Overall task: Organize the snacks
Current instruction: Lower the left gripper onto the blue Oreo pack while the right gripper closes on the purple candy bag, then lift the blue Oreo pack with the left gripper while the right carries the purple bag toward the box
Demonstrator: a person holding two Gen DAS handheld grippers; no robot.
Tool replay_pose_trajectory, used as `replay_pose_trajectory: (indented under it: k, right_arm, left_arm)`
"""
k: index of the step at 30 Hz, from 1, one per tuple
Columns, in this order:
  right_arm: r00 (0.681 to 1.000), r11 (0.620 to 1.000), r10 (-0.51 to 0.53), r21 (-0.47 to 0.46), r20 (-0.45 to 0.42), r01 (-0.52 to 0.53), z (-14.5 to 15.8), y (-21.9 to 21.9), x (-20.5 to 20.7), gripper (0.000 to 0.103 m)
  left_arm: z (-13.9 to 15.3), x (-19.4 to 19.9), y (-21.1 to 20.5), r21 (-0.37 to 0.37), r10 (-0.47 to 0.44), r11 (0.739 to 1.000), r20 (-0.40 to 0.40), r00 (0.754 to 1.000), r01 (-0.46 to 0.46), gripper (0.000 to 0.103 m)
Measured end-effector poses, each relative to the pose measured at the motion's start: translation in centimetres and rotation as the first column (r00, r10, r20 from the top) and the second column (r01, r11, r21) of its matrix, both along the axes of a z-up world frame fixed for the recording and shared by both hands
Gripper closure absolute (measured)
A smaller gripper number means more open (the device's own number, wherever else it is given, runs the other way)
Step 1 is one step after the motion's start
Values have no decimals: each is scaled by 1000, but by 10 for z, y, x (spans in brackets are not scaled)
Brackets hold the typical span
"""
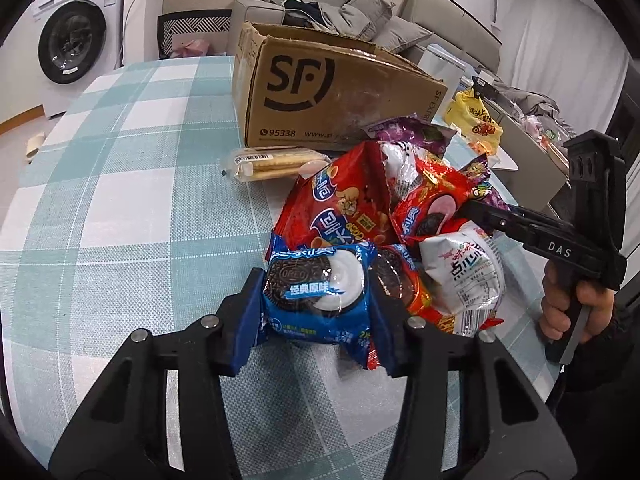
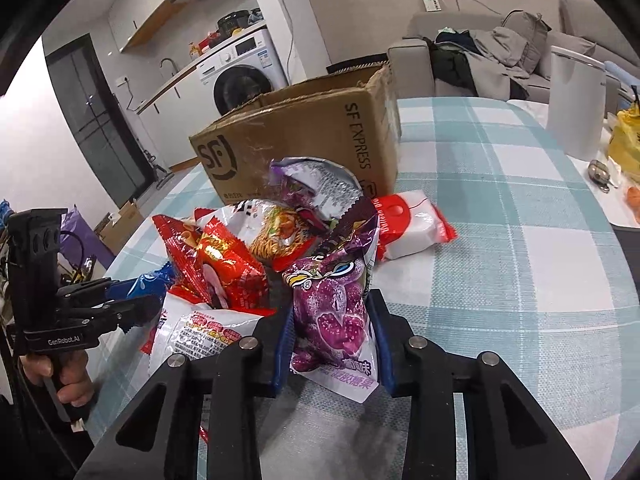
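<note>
While both grippers point down at a heap of snacks on the checked tablecloth (image 1: 120,184), each one has its fingers closed on a packet. The left gripper (image 1: 316,300) holds a blue Oreo pack (image 1: 316,300) between its blue pads, at the near left edge of the heap; the pack lies flat between the fingers and its lower corner hangs a little over the cloth. The right gripper (image 2: 332,328) holds a purple candy bag (image 2: 336,312) at the near right side of the heap, and the bag stands almost upright between the pads. In the left wrist view the right gripper comes in from the right, held by a hand (image 1: 576,308), with its tips among the red packets (image 1: 348,208). A white bag (image 1: 464,276) lies beside the Oreo pack, touching the red ones. A cracker pack (image 1: 272,162) lies at the far left of the heap, just before the cardboard box (image 1: 336,88), which stands open behind everything. A white and red packet (image 2: 412,228) lies at the right of the heap, near the box.
</note>
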State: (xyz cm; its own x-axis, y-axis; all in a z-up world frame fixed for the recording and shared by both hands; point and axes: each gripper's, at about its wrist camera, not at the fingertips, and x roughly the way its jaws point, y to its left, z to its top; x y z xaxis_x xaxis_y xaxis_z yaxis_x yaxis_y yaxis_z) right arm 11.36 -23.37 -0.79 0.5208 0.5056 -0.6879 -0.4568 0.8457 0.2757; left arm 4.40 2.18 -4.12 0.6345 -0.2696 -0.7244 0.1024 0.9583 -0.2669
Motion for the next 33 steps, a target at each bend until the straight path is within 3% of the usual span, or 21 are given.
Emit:
replay_pose_trajectory:
  k: [14, 33]
  right_arm:
    - [991, 996, -87, 42, 103, 83, 38, -27, -15, 68]
    - [972, 992, -79, 118, 222, 54, 114, -9, -12, 68]
  left_arm:
    - [38, -10, 5, 7, 69, 997, 96, 993, -70, 58]
    - [121, 3, 8, 16, 133, 990, 276, 952, -143, 58]
